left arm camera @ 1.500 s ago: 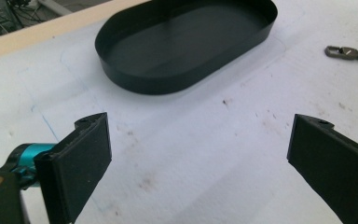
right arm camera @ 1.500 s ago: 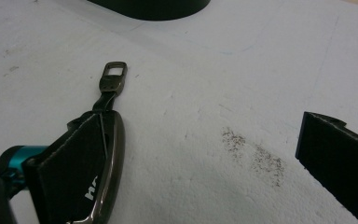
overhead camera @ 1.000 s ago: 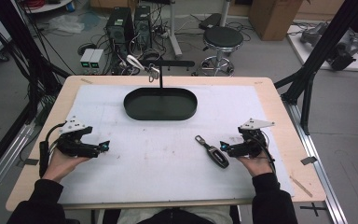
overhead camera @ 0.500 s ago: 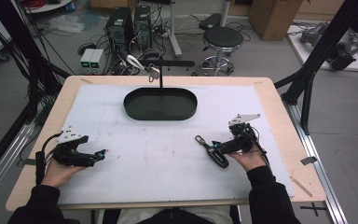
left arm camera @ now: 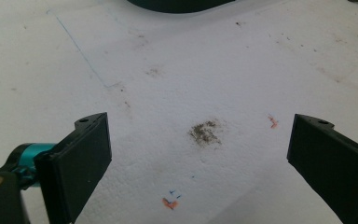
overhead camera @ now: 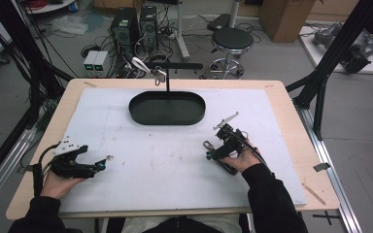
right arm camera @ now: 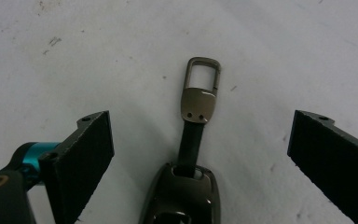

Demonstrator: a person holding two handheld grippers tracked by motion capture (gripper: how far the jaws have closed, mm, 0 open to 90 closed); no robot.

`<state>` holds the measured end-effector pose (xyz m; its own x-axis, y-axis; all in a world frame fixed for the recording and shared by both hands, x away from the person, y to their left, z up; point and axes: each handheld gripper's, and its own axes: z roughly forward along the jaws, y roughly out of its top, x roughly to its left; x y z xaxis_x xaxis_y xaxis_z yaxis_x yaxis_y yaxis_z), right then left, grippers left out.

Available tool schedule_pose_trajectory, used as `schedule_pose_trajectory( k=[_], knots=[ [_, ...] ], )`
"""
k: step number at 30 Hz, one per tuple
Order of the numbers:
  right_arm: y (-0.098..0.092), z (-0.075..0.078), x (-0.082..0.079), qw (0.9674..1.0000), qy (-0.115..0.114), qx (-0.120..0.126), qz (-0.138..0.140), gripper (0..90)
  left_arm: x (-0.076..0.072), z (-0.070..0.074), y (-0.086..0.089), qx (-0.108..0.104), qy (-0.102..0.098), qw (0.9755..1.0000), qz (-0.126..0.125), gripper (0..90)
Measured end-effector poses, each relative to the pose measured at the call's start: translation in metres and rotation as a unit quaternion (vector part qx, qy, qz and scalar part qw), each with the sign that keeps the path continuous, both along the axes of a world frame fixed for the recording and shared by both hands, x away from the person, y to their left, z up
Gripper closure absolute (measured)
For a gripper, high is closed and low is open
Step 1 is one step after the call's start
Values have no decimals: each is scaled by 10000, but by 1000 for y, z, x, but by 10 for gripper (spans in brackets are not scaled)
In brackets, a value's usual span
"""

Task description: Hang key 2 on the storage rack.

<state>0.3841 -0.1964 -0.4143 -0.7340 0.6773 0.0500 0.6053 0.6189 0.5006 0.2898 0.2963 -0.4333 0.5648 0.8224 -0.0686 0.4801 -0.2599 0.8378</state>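
While the left gripper [left arm camera: 200, 154] gapes over bare mat, the right gripper's [right arm camera: 200, 154] wide-spread fingers [right arm camera: 81, 158] straddle a key fob [right arm camera: 186, 196] untouched.

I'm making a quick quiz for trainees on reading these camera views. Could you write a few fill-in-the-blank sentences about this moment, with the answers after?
1. The right gripper has its jaws ____ on either side of the key fob.
2. The metal clip joins the key fob by a short black ____.
3. The black oval tray sits on the ____ side of the white mat from the person.
4. Between the jaws of the left gripper lies only stained ____.

Answers: open; strap; far; mat
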Motion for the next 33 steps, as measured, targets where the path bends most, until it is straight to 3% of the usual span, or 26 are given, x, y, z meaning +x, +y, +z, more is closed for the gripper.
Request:
schedule_pose_trajectory(
  k=[5,7,18,28,33],
  knots=[
    [14,-4,4,9990,355,-283,-33,81,-1,1,1,-33,-12,10000,-12,68],
    [16,-4,4,9986,461,-269,16,167,-1,1,1,-32,-9,10000,-17,68],
    [12,-1,4,9968,761,-224,-137,321,0,-1,1,-17,6,10000,5,68],
    [13,1,1,9971,660,-362,-102,587,-1,0,0,-28,-4,10000,5,68],
    [13,1,0,9971,475,-591,-43,743,0,-1,0,-67,46,10000,-39,68]
  ],
)
